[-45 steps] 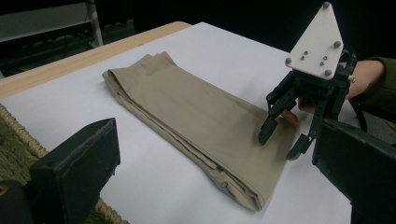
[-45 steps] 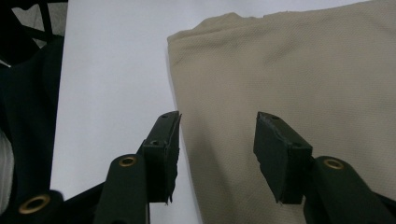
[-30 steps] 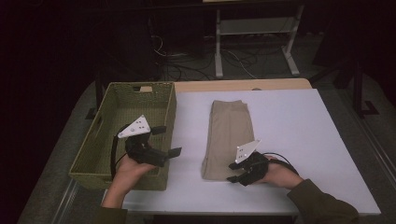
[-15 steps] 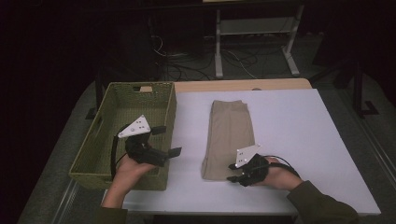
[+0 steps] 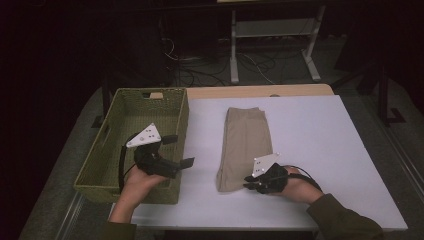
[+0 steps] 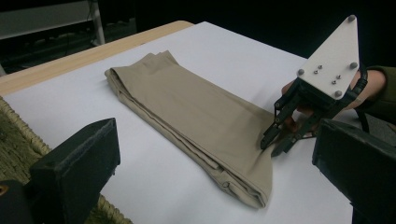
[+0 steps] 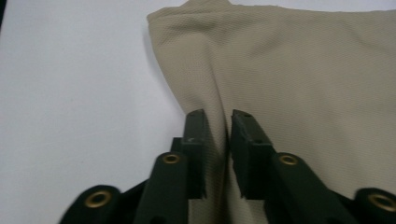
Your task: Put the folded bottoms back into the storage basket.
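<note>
Your right claw [image 7: 217, 140] has just been closing, and its black jaws now pinch a raised fold of the folded beige twill trousers [image 5: 246, 145] near their right-hand edge, at the end closest to you. The fabric bunches up between the pads, so the grip looks real rather than a mere touch. The trousers lie lengthwise in the middle of the white tabletop [image 5: 320, 135], flat apart from that pinched ridge.

Your left claw [image 5: 179, 150] stands wide open with nothing between the jaws, hovering at the near right rim of the green woven rectangular basket [image 5: 125, 117], which sits just left of the trousers.

You appear to be at the grasp step of moving the trousers to the basket. Next, I'd judge, you need a slow lift to check that all the layers come up; bring the left claw over to catch the far side so the fold doesn't spill open.
</note>
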Motion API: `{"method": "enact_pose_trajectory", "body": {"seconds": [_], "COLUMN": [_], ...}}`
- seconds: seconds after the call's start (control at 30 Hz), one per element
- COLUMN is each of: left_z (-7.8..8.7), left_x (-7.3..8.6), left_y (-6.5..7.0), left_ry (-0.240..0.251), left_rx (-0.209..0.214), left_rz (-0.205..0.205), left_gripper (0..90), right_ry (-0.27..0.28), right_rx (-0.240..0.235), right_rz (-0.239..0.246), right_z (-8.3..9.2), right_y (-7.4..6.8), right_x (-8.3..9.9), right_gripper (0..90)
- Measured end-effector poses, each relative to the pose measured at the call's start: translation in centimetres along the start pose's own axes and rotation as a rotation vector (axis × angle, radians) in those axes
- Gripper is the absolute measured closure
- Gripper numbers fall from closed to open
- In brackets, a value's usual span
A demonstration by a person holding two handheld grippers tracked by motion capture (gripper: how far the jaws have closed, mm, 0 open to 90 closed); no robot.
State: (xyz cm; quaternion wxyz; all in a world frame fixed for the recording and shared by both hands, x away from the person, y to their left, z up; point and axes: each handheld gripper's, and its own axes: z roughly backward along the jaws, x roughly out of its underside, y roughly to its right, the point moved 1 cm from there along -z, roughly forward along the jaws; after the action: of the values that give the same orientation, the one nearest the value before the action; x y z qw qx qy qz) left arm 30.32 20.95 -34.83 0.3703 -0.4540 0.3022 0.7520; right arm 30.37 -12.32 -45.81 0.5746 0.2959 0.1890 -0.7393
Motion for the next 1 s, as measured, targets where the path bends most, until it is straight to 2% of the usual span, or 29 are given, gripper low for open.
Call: {"method": "enact_pose_trajectory", "body": {"seconds": [0.17, 0.47, 1.0], "left_z": [0.0, 0.02, 0.04], "left_x": [-0.01, 0.0, 0.0], "left_y": [-0.03, -0.1, -0.15], "left_ry": [-0.004, -0.003, -0.003], "left_rx": [-0.002, -0.004, -0.004], "left_rz": [0.001, 0.007, 0.012], "left_gripper": [1.1, 1.2, 1.3], "right_ry": [0.003, 0.014, 0.025], "right_rx": [-0.01, -0.046, -0.049], "right_rz": [-0.024, -0.078, -0.077], "right_z": [-0.02, 0.06, 0.71], "right_y": [0.39, 0.94, 0.76], "right_x": [0.01, 0.04, -0.18], "right_gripper": [82.2, 83.4, 83.6]}}
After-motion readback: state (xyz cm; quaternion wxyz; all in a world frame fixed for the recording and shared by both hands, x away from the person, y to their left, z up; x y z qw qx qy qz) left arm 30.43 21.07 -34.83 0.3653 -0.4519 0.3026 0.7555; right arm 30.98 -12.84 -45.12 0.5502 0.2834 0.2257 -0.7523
